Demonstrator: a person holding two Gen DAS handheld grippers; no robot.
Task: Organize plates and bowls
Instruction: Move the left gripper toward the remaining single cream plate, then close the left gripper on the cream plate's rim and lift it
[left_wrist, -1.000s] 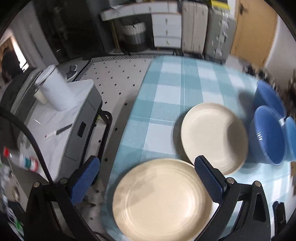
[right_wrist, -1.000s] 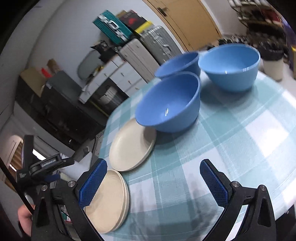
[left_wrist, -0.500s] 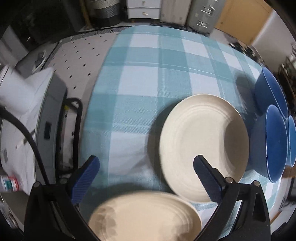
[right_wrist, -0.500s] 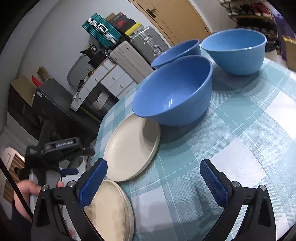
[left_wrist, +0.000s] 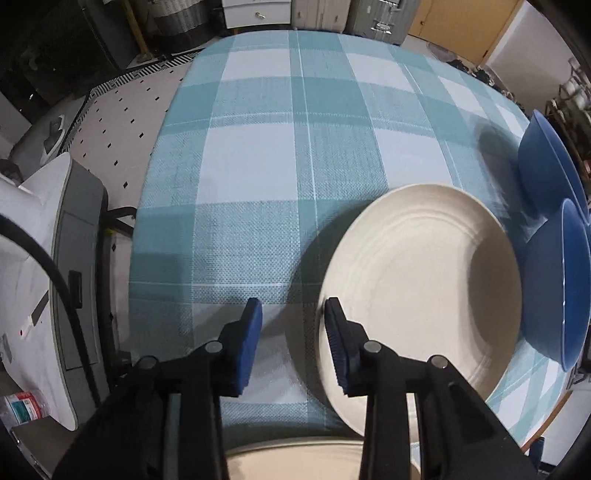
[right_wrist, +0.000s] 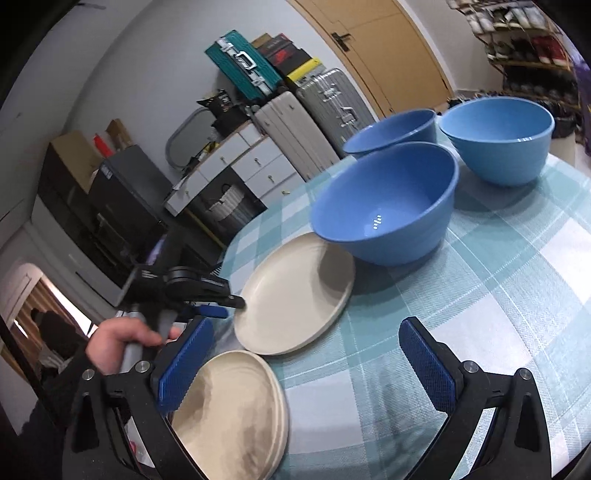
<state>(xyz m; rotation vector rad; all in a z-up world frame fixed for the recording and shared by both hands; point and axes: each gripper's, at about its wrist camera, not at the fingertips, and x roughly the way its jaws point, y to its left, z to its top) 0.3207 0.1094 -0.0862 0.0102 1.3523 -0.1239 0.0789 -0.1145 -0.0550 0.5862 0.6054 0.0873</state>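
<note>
Left wrist view has the single plate (left_wrist: 421, 288) lying flat on the table (left_wrist: 280, 155), right of centre, its far right rim just beside or under the nearest bowl (left_wrist: 557, 284). It looks like a stiff, glossy cream plate with a shallow raised lip: probably light but slick, and likely to chip if dropped. The best hold would be the near left rim, one finger over the lip and one under, though the flat lie leaves little room beneath. The left claw (left_wrist: 293, 343) sits right at that edge, its jaws narrowed to a small gap, the right pad over the rim and the left pad above the cloth; whether it already pinches the plate I cannot tell. Right wrist view shows the right claw (right_wrist: 306, 369) spread wide and empty, above the table's near edge. A stack of plates (right_wrist: 236, 413) lies near left, the likely home for the single one. Three blue bowls stand to the far right, close together, two further ones (right_wrist: 391, 129) (right_wrist: 498, 136) behind the nearest
</note>
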